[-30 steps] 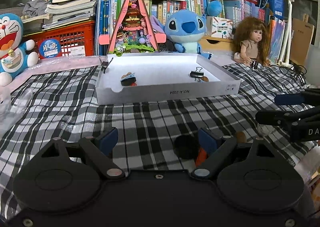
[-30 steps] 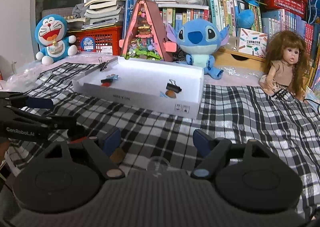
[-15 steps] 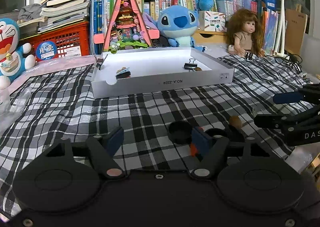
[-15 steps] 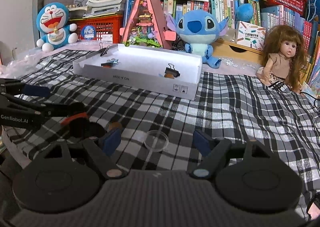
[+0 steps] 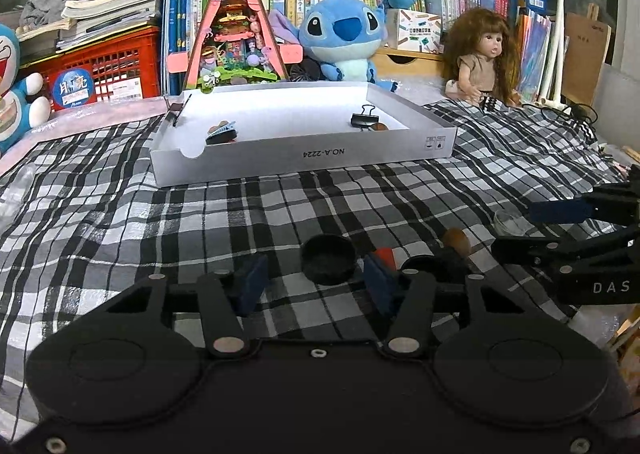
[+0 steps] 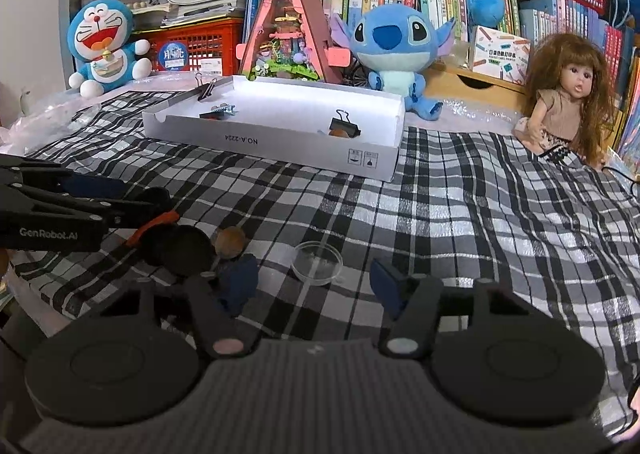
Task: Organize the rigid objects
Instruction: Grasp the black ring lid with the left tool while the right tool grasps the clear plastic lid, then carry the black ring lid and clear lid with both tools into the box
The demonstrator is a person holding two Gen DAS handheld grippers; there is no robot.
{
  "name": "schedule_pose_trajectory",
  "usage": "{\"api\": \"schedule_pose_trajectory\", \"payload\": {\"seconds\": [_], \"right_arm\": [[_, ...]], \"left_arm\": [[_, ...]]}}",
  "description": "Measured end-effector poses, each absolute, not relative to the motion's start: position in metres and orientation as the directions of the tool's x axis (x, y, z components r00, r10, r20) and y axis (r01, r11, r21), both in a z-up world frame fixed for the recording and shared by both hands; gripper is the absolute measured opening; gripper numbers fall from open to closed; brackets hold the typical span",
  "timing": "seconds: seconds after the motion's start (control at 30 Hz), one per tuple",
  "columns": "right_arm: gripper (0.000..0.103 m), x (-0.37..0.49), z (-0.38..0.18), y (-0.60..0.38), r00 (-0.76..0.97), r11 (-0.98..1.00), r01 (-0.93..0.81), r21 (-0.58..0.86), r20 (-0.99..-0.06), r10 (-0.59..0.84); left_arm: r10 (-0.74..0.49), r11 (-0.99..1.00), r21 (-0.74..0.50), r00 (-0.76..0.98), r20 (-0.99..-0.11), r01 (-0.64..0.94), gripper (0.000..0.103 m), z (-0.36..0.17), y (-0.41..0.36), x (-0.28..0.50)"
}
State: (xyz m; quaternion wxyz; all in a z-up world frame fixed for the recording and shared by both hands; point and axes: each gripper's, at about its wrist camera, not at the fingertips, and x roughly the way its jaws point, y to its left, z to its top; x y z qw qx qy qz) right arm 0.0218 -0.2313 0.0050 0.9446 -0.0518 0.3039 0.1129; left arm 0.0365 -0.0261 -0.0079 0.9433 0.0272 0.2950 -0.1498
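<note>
A black round cap point(image 5: 328, 264) lies on the checked cloth between the fingertips of my left gripper point(image 5: 314, 286). Its jaws are closing, with gaps still on both sides of the cap. Right of it lie a second black cap point(image 5: 432, 266), an orange piece point(image 5: 386, 254) and a small brown ball point(image 5: 456, 240). A clear shallow dish point(image 6: 316, 258) sits between the fingertips of my right gripper point(image 6: 313, 284). These jaws are also closing and are not touching the dish. Further back stands the white box point(image 5: 304, 154).
Inside the white box point(image 6: 272, 142) lie a black binder clip point(image 5: 365, 120) and a small blue clip point(image 5: 222, 132); another binder clip point(image 6: 205, 88) grips its far left wall. Behind it stand plush toys, a doll point(image 6: 568, 102), books and red crates. My left gripper's fingers point(image 6: 80, 206) reach in from the left.
Both pairs of jaws have narrowed. The black cap now lies centred between the left fingers, and the clear dish has come fully into view between the right ones.
</note>
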Motion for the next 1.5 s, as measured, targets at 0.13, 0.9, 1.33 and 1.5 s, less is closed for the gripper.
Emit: {"api": "schedule_pose_trajectory", "payload": {"seconds": [0.13, 0.9, 1.33, 1.5], "right_arm": [[0.070, 0.023, 0.004, -0.231, 0.790, 0.970, -0.242, -0.024, -0.585, 0.183], [0.033, 0.028, 0.009, -0.226, 0.800, 0.972, -0.236, 0.000, -0.568, 0.195], [0.033, 0.038, 0.022, -0.220, 0.817, 0.971, -0.240, -0.020, -0.544, 0.190], [0.033, 0.047, 0.029, -0.220, 0.818, 0.973, -0.231, -0.004, -0.542, 0.192]], "left_arm": [[-0.264, 0.955, -0.035, 0.785, -0.561, 0.296, 0.046, -0.009, -0.029, 0.039], [-0.238, 0.964, -0.033, 0.807, -0.540, 0.263, 0.030, 0.002, -0.023, 0.039], [-0.224, 0.972, -0.053, 0.828, -0.515, 0.230, 0.030, 0.019, -0.012, 0.053], [-0.223, 0.973, -0.066, 0.830, -0.511, 0.221, 0.030, 0.025, -0.008, 0.061]]}}
